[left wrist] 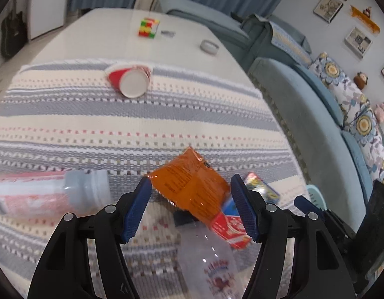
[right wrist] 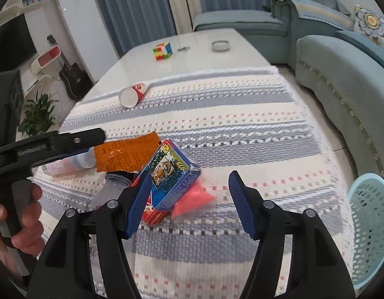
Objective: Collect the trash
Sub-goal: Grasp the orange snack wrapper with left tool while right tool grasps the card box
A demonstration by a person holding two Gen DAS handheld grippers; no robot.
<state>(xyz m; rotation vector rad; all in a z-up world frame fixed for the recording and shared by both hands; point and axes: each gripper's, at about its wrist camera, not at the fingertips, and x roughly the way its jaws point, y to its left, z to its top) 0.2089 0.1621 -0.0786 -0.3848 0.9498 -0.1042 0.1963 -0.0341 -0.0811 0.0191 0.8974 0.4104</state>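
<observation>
Your left gripper [left wrist: 190, 209] hangs spread wide over the orange snack wrapper [left wrist: 189, 185], its blue pads either side and not touching it; your right gripper [right wrist: 189, 204] is likewise spread, holding nothing, above the blue tiger-print packet [right wrist: 170, 174]. Both pieces lie in a small heap near the near edge of the striped tablecloth [right wrist: 241, 129], with a clear plastic bottle [left wrist: 209, 264] and a red carton [left wrist: 226, 226] tucked beneath them, and a pink scrap [right wrist: 194, 199] at the packet's side. The wrapper looks feather-light, crinkly and slick, so I judge it will crumple and may slide; pinch it across a flat middle fold rather than a corner. A labelled bottle [left wrist: 49, 194] lies toward the cloth's left edge, a tipped paper cup [left wrist: 132, 81] near the far edge, and the teal basket [right wrist: 368, 226] sits off the right edge, cut by the frame. Motion blur smears the heap, and how the pieces overlap underneath is hard to tell.
</observation>
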